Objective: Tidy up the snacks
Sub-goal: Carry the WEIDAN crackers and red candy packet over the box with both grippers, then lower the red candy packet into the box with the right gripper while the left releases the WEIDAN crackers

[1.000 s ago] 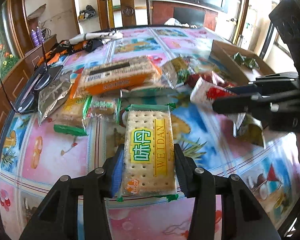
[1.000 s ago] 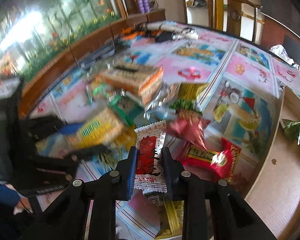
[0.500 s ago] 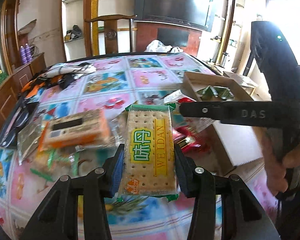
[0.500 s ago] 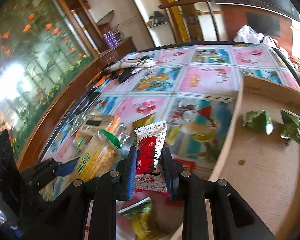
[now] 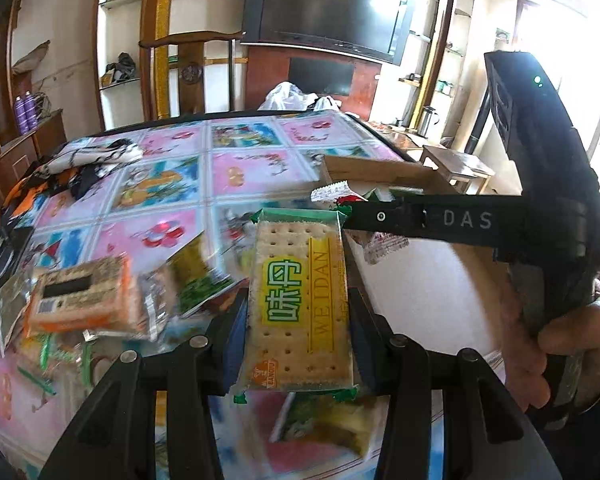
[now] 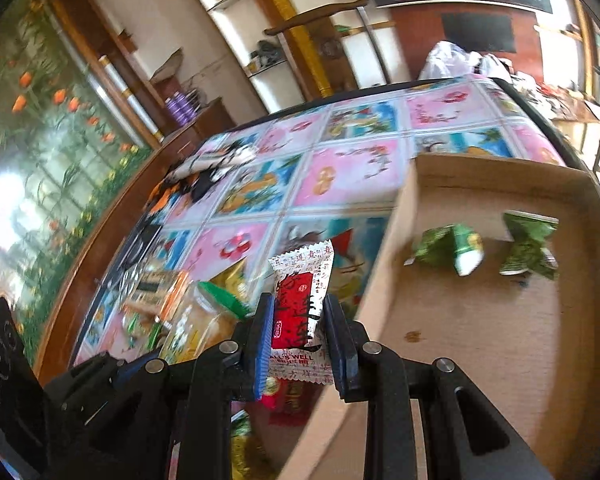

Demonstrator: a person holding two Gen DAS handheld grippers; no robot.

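My left gripper [image 5: 298, 316] is shut on a cracker pack [image 5: 300, 304] with a yellow "WEIDAN" label, held above the table beside the cardboard box [image 5: 380, 168]. My right gripper [image 6: 300, 328] is shut on a red-and-white candy packet [image 6: 300, 300], held at the left wall of the box [image 6: 500, 320]. The right gripper also shows in the left wrist view [image 5: 354, 214], just beyond the cracker pack, with the candy packet [image 5: 332, 194] at its tip. Two green packets [image 6: 448, 248] lie inside the box.
An orange biscuit pack [image 5: 80, 300] and several loose snack packets [image 5: 192, 276] lie on the patterned tablecloth [image 5: 236, 168] at the left. Dark cloth [image 5: 80, 164] lies at the far left. A wooden chair [image 5: 192, 68] stands behind the table.
Both grippers have lifted and swung right towards the cardboard box, each still holding its packet. The snack pile now lies lower left of both views.
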